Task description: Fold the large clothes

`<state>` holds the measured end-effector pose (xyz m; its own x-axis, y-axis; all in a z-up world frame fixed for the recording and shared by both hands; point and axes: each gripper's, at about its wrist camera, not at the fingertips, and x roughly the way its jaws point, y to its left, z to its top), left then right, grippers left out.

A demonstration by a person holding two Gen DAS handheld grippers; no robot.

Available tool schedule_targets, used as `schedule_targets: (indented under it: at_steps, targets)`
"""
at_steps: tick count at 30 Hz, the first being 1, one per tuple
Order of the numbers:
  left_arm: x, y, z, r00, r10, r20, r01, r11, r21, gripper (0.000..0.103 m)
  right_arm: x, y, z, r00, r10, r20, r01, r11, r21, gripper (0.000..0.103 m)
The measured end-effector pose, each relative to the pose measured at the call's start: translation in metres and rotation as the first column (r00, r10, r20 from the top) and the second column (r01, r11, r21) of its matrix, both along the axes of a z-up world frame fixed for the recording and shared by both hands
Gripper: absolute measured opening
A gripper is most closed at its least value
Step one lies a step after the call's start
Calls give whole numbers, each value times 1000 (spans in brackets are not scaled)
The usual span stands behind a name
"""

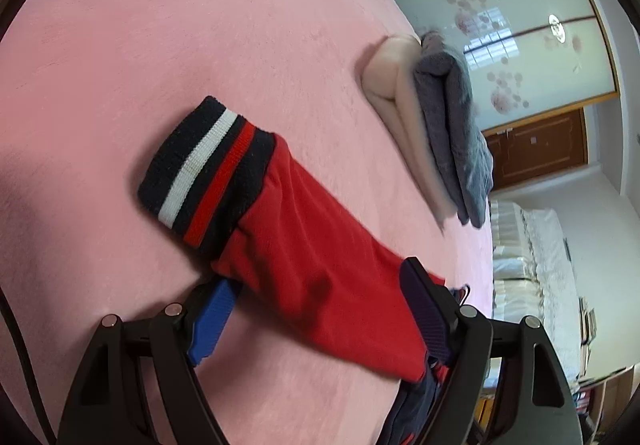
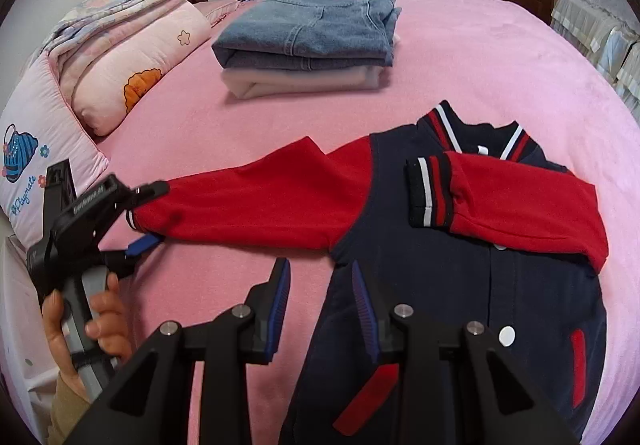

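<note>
A navy and red varsity jacket [image 2: 460,269] lies flat on the pink bed. Its right sleeve [image 2: 520,201] is folded across the chest. Its left sleeve [image 2: 256,201] stretches out to the left. My left gripper [image 2: 142,215] is open with its jaws around that sleeve near the striped cuff [image 1: 208,169]; in the left wrist view the sleeve [image 1: 320,277] runs between the left gripper's [image 1: 320,297] fingers. My right gripper [image 2: 320,301] is open and empty, above the jacket's left side near the armpit.
A folded stack of blue jeans [image 2: 308,33] on a white garment [image 2: 300,81] lies at the back of the bed. Pillows and a folded quilt [image 2: 120,49] lie at the left. The pink bedspread [image 2: 480,57] stretches around. A wardrobe [image 1: 520,25] stands beyond.
</note>
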<state>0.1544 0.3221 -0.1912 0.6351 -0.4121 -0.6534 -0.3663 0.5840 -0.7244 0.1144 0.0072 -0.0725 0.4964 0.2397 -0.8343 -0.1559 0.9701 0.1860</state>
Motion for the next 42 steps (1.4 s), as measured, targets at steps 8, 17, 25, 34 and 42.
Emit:
schedule_targets:
  at_steps: [8, 17, 25, 34, 42]
  targets:
    - [11, -25, 20, 1000, 0, -8, 1, 989, 149, 2, 3, -17, -8, 999, -25, -20, 26, 999, 32, 32]
    - [19, -123, 124, 965, -218, 147, 149, 914, 377, 2, 3, -63, -2, 995, -98, -8, 98, 990, 101, 32]
    - [13, -254, 147, 870, -477, 123, 375, 803, 462, 2, -10, -138, 9, 975, -221, 22, 216, 965, 149, 32]
    - [0, -382, 84, 736, -669, -104, 625, 611, 487, 31, -35, -213, -6, 944, -330, -8, 328, 935, 136, 33]
    - [-22, -373, 84, 705, -699, -115, 667, 600, 441, 57, -50, -237, -12, 935, -355, -23, 354, 923, 153, 33]
